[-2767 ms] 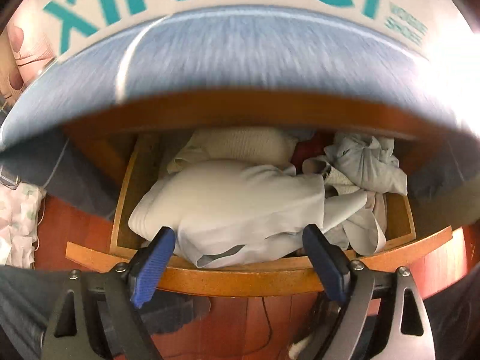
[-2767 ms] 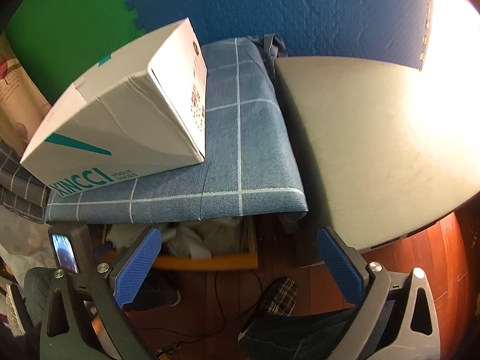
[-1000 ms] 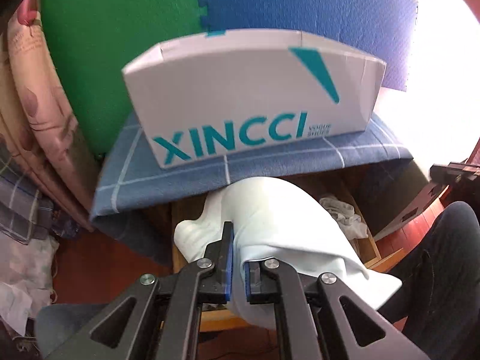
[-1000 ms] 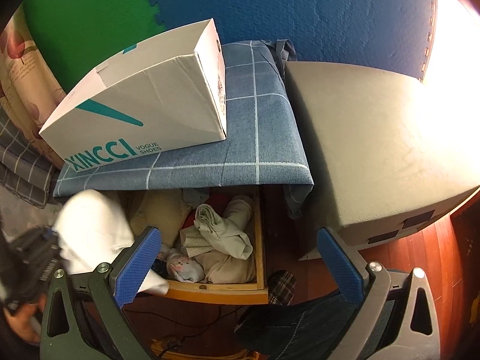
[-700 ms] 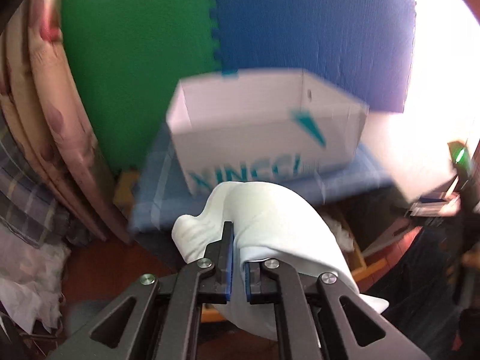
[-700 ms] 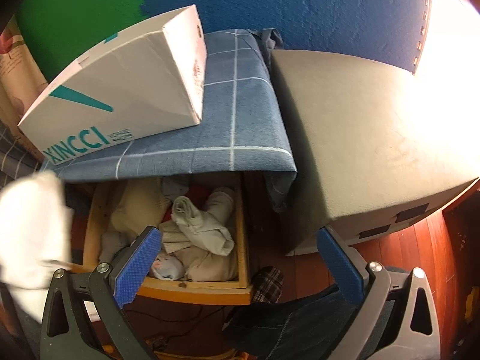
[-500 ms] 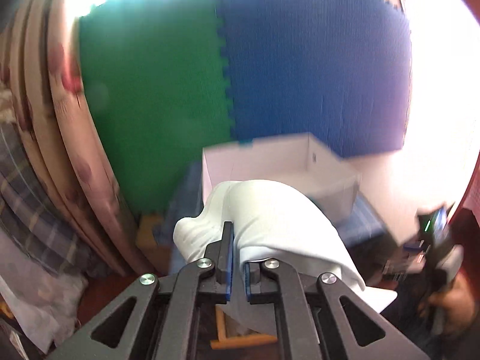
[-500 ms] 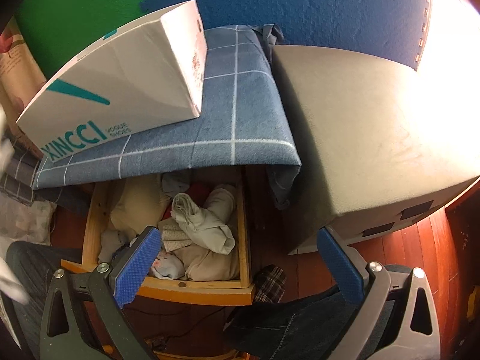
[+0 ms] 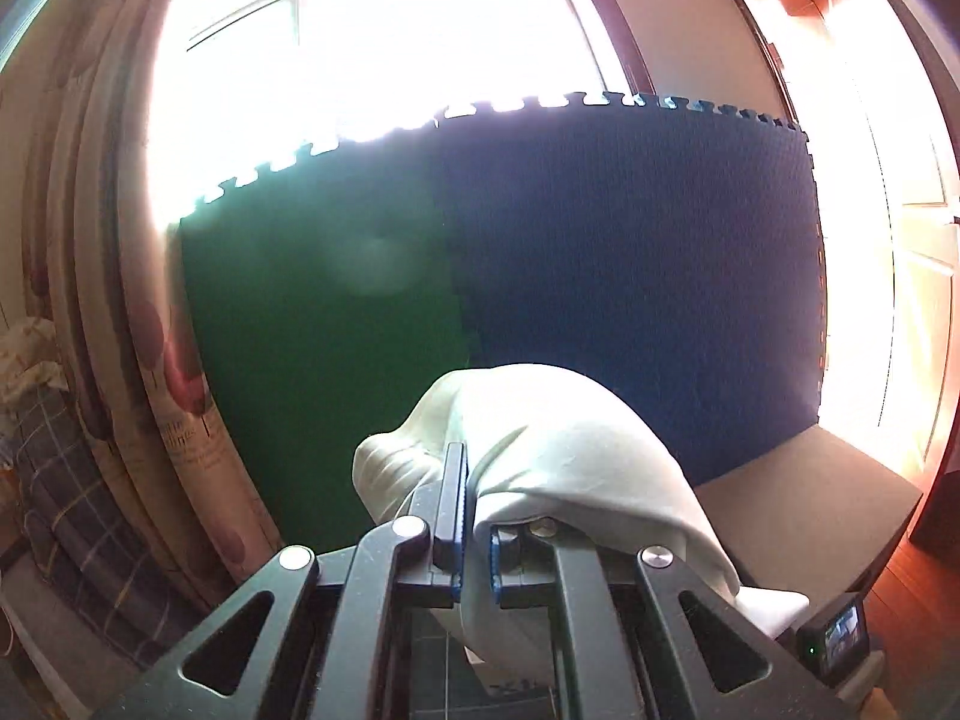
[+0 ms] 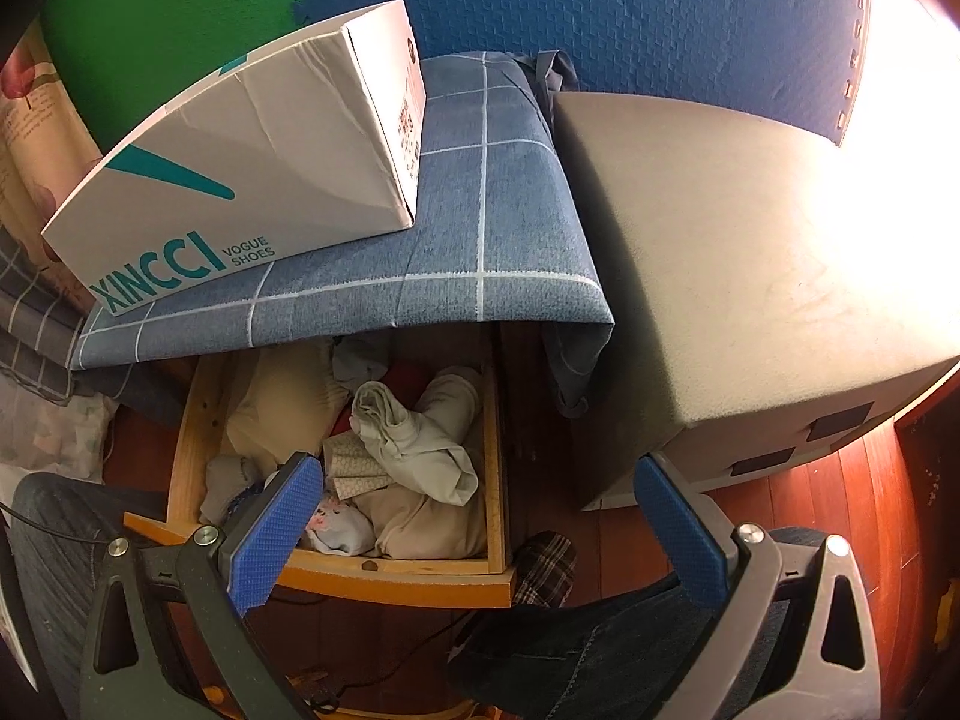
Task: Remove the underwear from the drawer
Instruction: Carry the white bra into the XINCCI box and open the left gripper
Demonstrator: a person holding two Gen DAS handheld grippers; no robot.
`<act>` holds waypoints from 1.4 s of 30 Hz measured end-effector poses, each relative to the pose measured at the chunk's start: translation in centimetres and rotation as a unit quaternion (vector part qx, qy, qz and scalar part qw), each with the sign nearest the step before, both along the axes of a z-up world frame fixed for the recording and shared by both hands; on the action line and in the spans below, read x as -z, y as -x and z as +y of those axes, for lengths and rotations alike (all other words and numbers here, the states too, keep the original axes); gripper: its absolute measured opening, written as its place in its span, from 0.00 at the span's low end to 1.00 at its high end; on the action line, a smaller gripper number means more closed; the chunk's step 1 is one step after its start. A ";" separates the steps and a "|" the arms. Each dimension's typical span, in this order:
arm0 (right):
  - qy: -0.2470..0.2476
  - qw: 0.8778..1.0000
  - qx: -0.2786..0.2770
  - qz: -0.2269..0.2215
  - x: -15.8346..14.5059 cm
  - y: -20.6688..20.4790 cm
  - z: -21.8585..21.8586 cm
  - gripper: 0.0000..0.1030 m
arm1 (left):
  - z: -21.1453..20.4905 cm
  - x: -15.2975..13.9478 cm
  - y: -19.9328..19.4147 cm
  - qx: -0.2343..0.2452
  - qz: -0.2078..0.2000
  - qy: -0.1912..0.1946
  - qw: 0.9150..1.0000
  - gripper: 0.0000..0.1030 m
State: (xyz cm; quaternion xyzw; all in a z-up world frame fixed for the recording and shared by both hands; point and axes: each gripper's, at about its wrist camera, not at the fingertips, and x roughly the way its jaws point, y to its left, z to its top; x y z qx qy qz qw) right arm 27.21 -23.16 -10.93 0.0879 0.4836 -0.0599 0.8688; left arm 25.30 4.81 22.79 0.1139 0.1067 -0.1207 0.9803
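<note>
My left gripper (image 9: 474, 516) is shut on a pale white piece of underwear (image 9: 576, 450), which drapes over its right finger and hangs down in front of the green and blue foam mats. It is held high, pointing almost level; the drawer is out of the left wrist view. In the right wrist view the wooden drawer (image 10: 498, 432) stands pulled out below a blue checked cloth, filled with several crumpled garments (image 10: 414, 444). My right gripper (image 10: 480, 528) hangs open above the drawer's front right corner, with nothing between its blue pads.
A white XINCCI shoe box (image 10: 252, 156) sits on the blue checked cloth (image 10: 480, 228) over the drawer unit. A grey block (image 10: 750, 252) stands to the right. A person's jeans-clad legs (image 10: 576, 648) and a checked slipper (image 10: 543, 564) are on the wooden floor below.
My left gripper has risen high with the white underwear and tilted up, so the shoe box and drawer dropped out of its view. The right gripper sank slightly, still open.
</note>
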 end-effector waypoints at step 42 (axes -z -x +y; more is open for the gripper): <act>-0.038 0.995 -0.089 0.034 9.6 -4.5 3.5 1.00 | -7.0 17.1 -30.9 -0.058 0.266 -0.008 0.962 0.05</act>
